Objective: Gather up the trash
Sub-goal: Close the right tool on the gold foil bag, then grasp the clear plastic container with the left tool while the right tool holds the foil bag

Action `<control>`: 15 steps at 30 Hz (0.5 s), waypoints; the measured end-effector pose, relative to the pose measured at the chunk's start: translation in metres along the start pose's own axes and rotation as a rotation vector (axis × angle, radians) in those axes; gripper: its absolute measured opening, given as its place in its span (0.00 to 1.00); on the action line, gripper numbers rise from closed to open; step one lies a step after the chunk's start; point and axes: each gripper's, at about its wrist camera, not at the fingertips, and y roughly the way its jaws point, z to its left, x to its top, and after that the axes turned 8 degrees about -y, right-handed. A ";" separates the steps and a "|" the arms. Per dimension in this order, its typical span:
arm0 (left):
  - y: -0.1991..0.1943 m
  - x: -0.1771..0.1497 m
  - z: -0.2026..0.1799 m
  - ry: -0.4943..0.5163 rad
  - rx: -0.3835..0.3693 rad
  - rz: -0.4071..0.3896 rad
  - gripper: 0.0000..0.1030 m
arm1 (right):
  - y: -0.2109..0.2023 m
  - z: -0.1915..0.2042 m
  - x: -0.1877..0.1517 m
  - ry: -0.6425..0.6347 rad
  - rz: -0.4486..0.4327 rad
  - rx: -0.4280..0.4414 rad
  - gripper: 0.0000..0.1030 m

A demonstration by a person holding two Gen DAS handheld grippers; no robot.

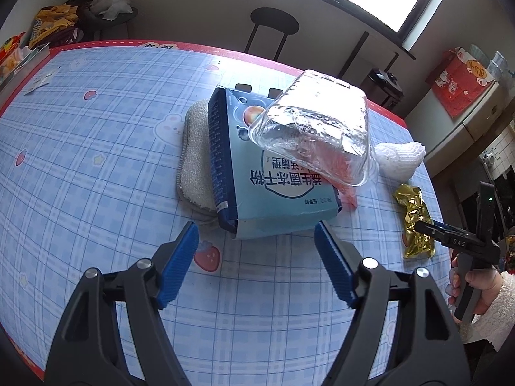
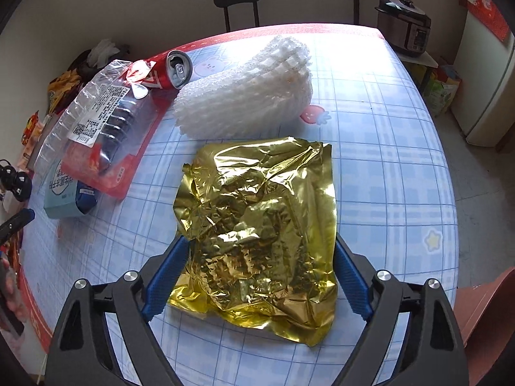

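Note:
My left gripper [image 1: 256, 229] is open just short of the near end of a blue carton [image 1: 273, 193], with nothing between its fingers. The carton lies partly on a grey cloth [image 1: 193, 160], and a clear plastic tray [image 1: 315, 128] rests on top of it. My right gripper [image 2: 261, 238] is open and straddles a crumpled gold foil bag [image 2: 257, 218] lying flat on the table; the blue pads [image 2: 349, 273] sit at the bag's side edges. Beyond the bag are a white foam net [image 2: 251, 96] and a red can [image 2: 167, 70] on its side.
The checked tablecloth [image 1: 96, 160] has a red border at its edges. A black stool [image 1: 273, 29] stands behind the table and a rice cooker [image 2: 408, 29] at the back right. Snack bags [image 1: 54, 22] are piled at the far left. A hand [image 1: 476, 289] holds the right gripper.

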 end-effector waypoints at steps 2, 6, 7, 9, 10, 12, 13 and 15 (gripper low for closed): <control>0.001 0.000 0.000 0.004 -0.004 0.003 0.69 | -0.004 0.000 -0.004 0.023 0.009 0.042 0.81; 0.002 -0.002 -0.001 0.009 -0.011 0.009 0.68 | -0.019 0.004 -0.011 0.068 -0.021 0.118 0.81; 0.002 -0.003 -0.001 0.010 -0.013 0.010 0.68 | -0.022 0.005 -0.010 0.080 -0.025 0.136 0.81; 0.002 -0.004 -0.001 0.012 -0.014 0.013 0.68 | -0.029 0.008 -0.011 0.089 -0.043 0.155 0.81; 0.003 -0.004 0.000 0.013 -0.014 0.014 0.68 | -0.032 0.010 -0.011 0.086 -0.051 0.153 0.81; 0.004 -0.004 0.002 0.007 -0.017 0.018 0.68 | -0.036 0.011 -0.011 0.079 -0.064 0.141 0.81; 0.005 -0.003 0.003 0.001 -0.021 0.020 0.68 | -0.038 0.012 -0.012 0.077 -0.069 0.132 0.81; 0.007 -0.002 0.006 -0.017 -0.031 0.023 0.68 | -0.040 0.013 -0.014 0.075 -0.074 0.116 0.81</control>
